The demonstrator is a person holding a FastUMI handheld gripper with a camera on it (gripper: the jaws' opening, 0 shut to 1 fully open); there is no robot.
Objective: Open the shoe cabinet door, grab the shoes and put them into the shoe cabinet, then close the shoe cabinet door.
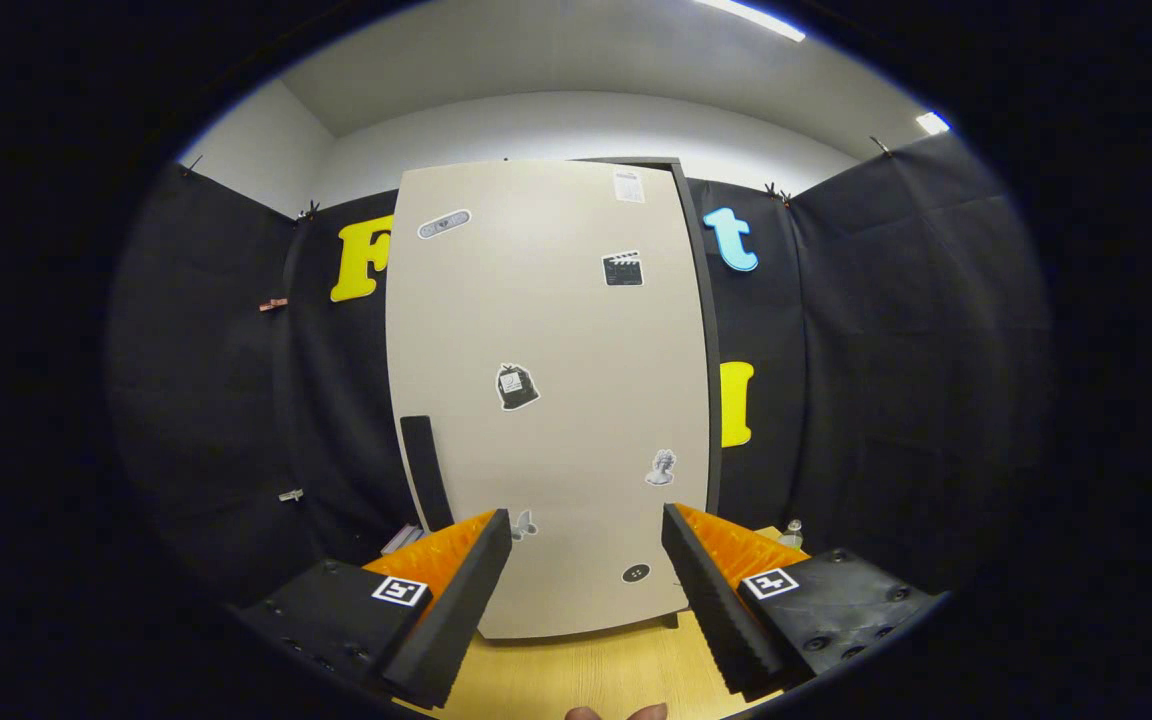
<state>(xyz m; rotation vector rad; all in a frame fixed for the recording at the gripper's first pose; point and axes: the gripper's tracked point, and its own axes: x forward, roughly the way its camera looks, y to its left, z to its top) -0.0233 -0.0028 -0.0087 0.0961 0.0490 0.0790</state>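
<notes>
Shoe cabinet door [546, 400] stands shut, flat-on to the camera, w/ a dark frame edge showing along its right side; its long axis runs up-down. Dark vertical handle [425, 472] sits low on the door's left edge, so hinge is prob. on the right. Gripper [586, 550] is spread wide, fingers apart w/ nothing between them, both aimed straight at the door's lower half. The key relation: handle lies ahead of and just above the left finger's tip, i.e. off to the left of the gap's centre, so any grab at it needs a shift left and slightly up, w/ fingers closing across the handle's narrow width. No shoes can be made out; whatever pale bits [402, 540] peek out by the left finger are too hidden to name. A shut door fits either shoes yet to go in or shoes already inside, can't tell which. Cabinet rests on a wooden table [586, 670]; small clear bottle [792, 533] beyond the right finger; fingertips of a hand [616, 713] show below the gripper
</notes>
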